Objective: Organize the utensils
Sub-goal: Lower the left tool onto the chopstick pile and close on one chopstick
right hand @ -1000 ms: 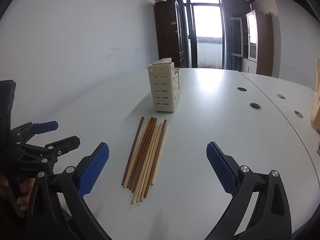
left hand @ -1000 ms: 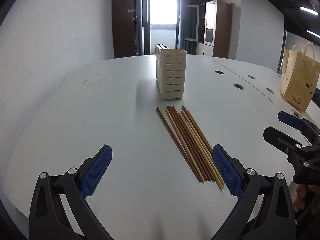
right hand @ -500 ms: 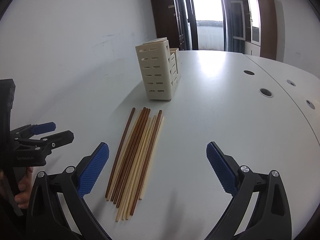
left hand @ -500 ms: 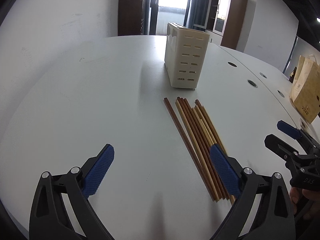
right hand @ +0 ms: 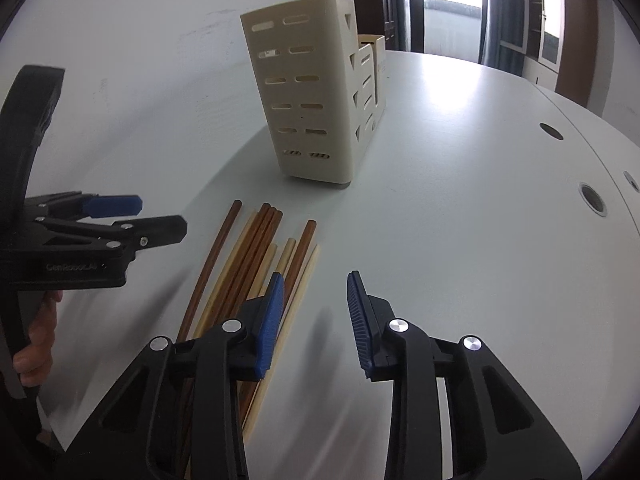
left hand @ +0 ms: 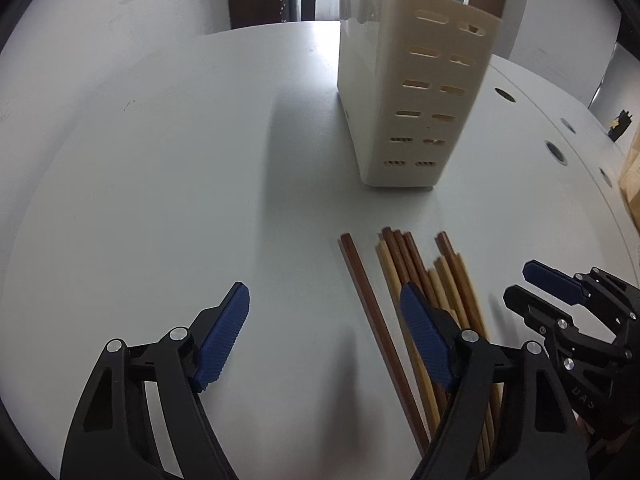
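Observation:
Several brown and pale chopsticks (left hand: 404, 280) lie side by side on the white table (left hand: 180, 184); they also show in the right wrist view (right hand: 256, 256). A cream slotted utensil holder (left hand: 404, 92) stands upright just beyond them and shows in the right wrist view (right hand: 316, 96). My left gripper (left hand: 324, 332) is open and empty, low over the table, its right finger over the chopsticks. My right gripper (right hand: 316, 316) is open but narrowed, empty, at the right edge of the chopsticks. Each gripper shows in the other's view: the right one (left hand: 556, 296), the left one (right hand: 132, 216).
Round cable holes (right hand: 592, 198) sit in the table to the right. A brown paper bag (left hand: 632, 168) stands at the far right edge. A white wall runs along the left, cabinets and a bright doorway at the back.
Both grippers have moved forward and down toward the chopsticks and holder. The right gripper's jaws have narrowed a lot; the left jaws have narrowed a little.

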`<state>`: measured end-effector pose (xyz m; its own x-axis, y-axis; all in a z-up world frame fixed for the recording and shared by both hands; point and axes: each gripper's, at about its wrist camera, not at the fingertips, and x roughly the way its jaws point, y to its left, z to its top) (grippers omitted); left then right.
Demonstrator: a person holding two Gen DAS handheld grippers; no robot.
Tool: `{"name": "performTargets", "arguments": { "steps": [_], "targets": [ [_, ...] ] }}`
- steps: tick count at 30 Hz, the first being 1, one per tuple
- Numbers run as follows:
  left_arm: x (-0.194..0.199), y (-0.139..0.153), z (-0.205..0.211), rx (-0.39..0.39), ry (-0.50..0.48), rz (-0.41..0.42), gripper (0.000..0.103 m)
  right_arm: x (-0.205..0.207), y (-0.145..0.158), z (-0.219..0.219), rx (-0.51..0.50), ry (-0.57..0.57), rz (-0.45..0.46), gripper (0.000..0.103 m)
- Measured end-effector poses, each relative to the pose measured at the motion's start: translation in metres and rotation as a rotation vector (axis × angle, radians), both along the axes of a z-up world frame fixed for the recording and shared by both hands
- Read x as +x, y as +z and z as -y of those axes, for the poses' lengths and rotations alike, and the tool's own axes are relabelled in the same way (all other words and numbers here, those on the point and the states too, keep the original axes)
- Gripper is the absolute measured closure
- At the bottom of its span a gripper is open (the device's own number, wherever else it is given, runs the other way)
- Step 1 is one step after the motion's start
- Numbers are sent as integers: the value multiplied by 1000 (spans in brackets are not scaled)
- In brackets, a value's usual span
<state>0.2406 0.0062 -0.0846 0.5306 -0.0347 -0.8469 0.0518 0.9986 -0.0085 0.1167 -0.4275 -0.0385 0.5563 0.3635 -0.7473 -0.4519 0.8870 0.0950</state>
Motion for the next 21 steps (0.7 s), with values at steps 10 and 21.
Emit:
{"name": "performTargets", "arguments": {
  "steps": [10,21],
  "targets": [
    [35,-26,-2,-5,9,-70,33,30,-18,-12,-16,31,-46,85],
    [37,-34,1,20,13,-79,50,32,-23,-18,-38,29,-32,85]
  ]
}}
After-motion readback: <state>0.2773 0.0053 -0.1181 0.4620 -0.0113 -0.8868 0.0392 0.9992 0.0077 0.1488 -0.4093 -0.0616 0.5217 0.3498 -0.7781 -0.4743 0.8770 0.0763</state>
